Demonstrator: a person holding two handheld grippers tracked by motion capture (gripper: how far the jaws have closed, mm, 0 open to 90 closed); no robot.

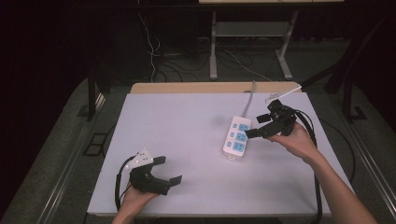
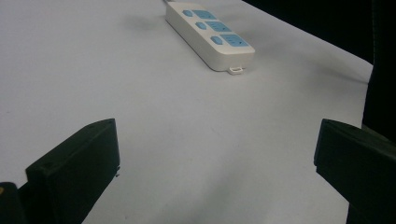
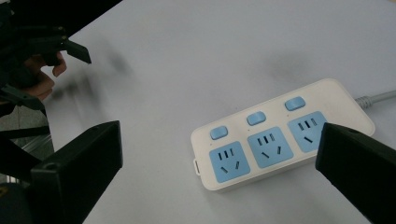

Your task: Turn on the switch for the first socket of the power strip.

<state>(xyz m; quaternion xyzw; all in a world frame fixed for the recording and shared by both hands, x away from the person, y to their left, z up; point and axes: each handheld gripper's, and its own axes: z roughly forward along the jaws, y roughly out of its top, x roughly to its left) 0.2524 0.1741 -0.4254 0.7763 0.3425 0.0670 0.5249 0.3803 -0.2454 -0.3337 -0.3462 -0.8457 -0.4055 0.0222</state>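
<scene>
Two hand-held grippers are seen in the high view above a white worktop (image 1: 187, 140). The left hand-held gripper (image 1: 169, 171) is held low near the front edge, its jaws spread apart with nothing between them. The right hand-held gripper (image 1: 256, 126) is held at the right side, its tips just beside the right edge of a white power strip (image 1: 236, 136); its jaws are seen apart there. The power strip lies flat right of the worktop's centre, with its grey cord (image 1: 250, 99) running toward the far edge. The two grippers are well apart.

In the left gripper view, the left hand-held gripper (image 2: 217, 158) is shown with its black jaws wide apart over bare worktop (image 2: 116, 70). The power strip (image 2: 209, 35) is seen farther off, well clear of the jaws, its blue sockets facing up.

In the right gripper view, the right hand-held gripper (image 3: 219, 172) is shown open, its jaws spread wide. The power strip (image 3: 280, 135) lies between and beyond them, with three blue sockets and three blue switches on top; one jaw overlaps the cord end of the strip, and contact cannot be told. The left hand-held gripper (image 3: 44, 49) is visible at the upper left, farther off.
</scene>
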